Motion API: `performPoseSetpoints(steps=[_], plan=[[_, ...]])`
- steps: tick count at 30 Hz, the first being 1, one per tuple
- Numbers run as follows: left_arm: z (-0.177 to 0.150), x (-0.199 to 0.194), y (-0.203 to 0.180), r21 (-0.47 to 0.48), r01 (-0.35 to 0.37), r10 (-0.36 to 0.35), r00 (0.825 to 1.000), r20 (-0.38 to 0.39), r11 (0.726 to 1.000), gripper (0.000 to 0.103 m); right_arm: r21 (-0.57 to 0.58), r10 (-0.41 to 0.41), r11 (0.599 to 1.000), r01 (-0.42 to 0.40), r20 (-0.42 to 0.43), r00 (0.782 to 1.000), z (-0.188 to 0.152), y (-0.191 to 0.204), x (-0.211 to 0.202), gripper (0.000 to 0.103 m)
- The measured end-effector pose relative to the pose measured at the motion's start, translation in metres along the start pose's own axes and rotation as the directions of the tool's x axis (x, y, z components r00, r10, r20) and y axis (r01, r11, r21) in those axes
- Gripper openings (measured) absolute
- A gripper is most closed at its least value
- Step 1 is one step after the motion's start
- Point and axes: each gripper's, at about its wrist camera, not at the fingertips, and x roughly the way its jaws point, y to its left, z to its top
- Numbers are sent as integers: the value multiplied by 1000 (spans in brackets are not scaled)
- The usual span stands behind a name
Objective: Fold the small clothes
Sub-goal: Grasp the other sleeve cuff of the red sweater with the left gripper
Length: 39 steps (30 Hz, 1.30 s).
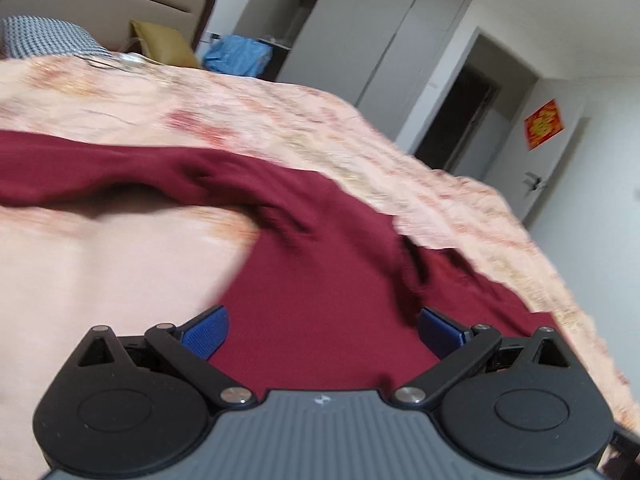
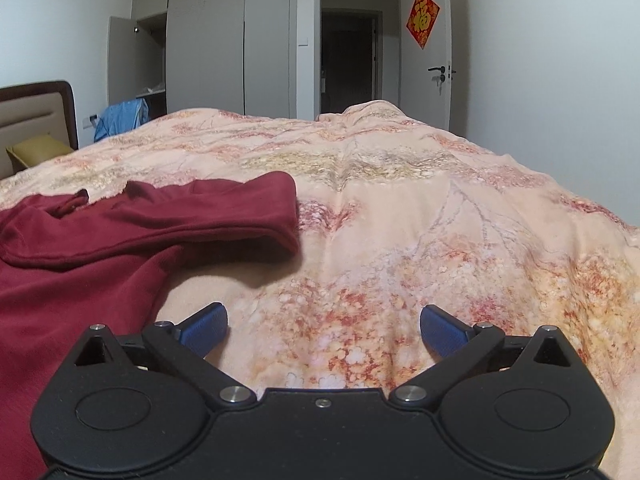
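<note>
A dark red long-sleeved garment (image 1: 320,248) lies spread on the bed. In the left wrist view, which is blurred, its body runs under my left gripper (image 1: 323,332) and one sleeve stretches off to the left. The left jaws stand wide apart above the cloth, with nothing pinched. In the right wrist view the same garment (image 2: 80,264) lies at the left, one sleeve (image 2: 224,212) laid out to the right with its cuff near the middle. My right gripper (image 2: 323,330) is open over bare bedspread, right of the garment and touching nothing.
The bed is covered by a pink floral bedspread (image 2: 440,220). A headboard (image 2: 36,108), a yellow pillow (image 2: 36,150) and a blue cloth (image 2: 120,116) sit at the far left. Grey wardrobes (image 2: 224,40) and a doorway (image 2: 352,52) stand beyond the bed.
</note>
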Motion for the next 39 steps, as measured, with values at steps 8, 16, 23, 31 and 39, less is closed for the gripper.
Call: performPoseSetpoints(steps=[8,16,23,31,39], plan=[[25,-58,98,-100,-362,372,922,108,927,103,-37,29,999,-27,52,998,3,5,-11,103],[40,-82,190,-432,-333,418,901,118,838,103,-94,313,949,-302,141,939,30,41,-53,103],[49,-77,226,-587,-225,393,903,174,778,100,-175,462,878,-447,61,885,15,97,-52,103],[56,-82,224,-570,-240,415,888,198,785,20,-235,449,869,-435,6,893,1,111,-49,103],[99,-112,210,-455,-329,508,785,355,827,8,-164,471,870,-465,-7,882,0,100,-41,103]])
